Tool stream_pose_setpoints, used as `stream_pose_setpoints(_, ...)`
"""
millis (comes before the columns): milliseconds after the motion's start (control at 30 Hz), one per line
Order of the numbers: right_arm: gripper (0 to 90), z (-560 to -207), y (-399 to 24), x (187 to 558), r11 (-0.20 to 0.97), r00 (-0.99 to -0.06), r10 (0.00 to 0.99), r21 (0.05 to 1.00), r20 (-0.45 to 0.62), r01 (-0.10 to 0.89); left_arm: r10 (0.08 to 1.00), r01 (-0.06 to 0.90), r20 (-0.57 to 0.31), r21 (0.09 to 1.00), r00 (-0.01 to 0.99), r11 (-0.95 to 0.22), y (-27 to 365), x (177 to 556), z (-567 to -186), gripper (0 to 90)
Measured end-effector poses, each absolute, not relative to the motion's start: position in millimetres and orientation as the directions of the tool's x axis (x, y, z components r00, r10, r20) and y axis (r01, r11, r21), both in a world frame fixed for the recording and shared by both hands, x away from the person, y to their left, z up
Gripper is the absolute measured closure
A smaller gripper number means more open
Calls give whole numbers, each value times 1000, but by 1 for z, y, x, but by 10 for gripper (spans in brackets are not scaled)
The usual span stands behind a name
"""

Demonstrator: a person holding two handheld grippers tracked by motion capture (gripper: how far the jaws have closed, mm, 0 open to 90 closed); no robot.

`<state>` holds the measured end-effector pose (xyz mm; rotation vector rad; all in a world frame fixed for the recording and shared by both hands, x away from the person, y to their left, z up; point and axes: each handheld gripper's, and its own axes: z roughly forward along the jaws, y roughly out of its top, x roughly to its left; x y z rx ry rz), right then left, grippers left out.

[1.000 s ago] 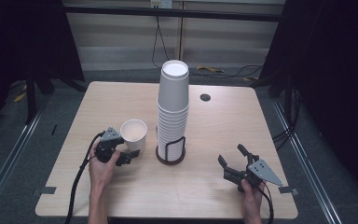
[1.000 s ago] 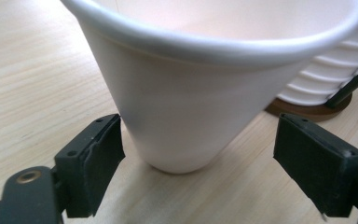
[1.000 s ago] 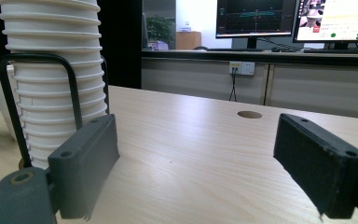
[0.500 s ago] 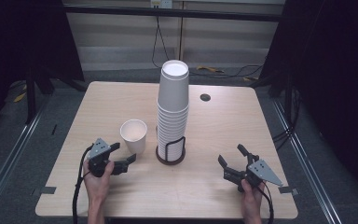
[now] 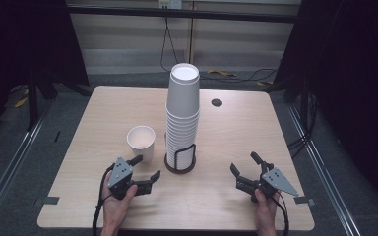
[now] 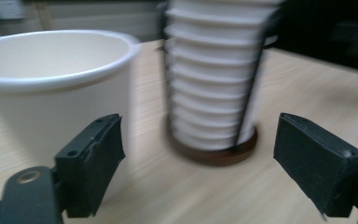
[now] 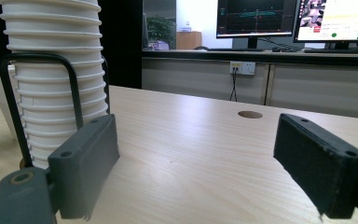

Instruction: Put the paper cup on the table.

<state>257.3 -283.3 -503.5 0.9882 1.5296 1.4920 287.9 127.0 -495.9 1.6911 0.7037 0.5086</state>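
- Cups, seen from the high view: one tall stack of white paper cups [image 5: 182, 118] stands upside down near the middle of the wooden table [image 5: 256, 132], its foot inside a round dark holder with a wire loop [image 5: 180, 160]. I cannot count the cups in the stack with any certainty.
- One single white cup [image 5: 141, 142] stands upright just left of the holder, mouth up, with nothing visible inside it.
- One small round hole [image 5: 216, 103] sits in the tabletop behind the stack.
- Two grippers, one in each hand, are at the near edge. The left gripper [image 5: 143, 168] has its jaws spread wide and holds nothing; one jaw tip is close beside the single cup, though contact cannot be judged from here.
- The right gripper [image 5: 245, 164] is well apart from the stack, jaws wide, holding nothing.
- Left gripper view, somewhat blurred: both black jaws stand far apart with bare table between them. The single cup [image 6: 51, 88] looms behind the left-hand jaw, and the stack [image 6: 214, 74] in its holder [image 6: 214, 151] lies ahead.
- Right gripper view: jaws wide and holding nothing, the stack [image 7: 56, 88] with its wire loop [image 7: 70, 84] behind the left-hand jaw, the hole [image 7: 250, 114] farther off, and two monitors [image 7: 298, 18] beyond the table.
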Motion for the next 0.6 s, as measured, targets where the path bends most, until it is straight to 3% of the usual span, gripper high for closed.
stream_pose_setpoints(167,136,-504,-283,257,15,-405,914,1000,-7,16,636,189,-86,977,767,-95,112,281,-502,155)
stream_pose_setpoints(367,136,-504,-283,257,15,-405,914,1000,-7,15,626,162,-65,982,777,-98,107,280,-504,156)
stream_pose_setpoints(433,136,-504,-283,257,14,-405,914,1000,-7,16,620,180,-102,982,778,-63,105,278,-508,156)
stream_pose_setpoints(600,136,-504,-283,257,14,-406,914,1000,-7,16,621,132,-61,989,782,-69,104,273,-509,155)
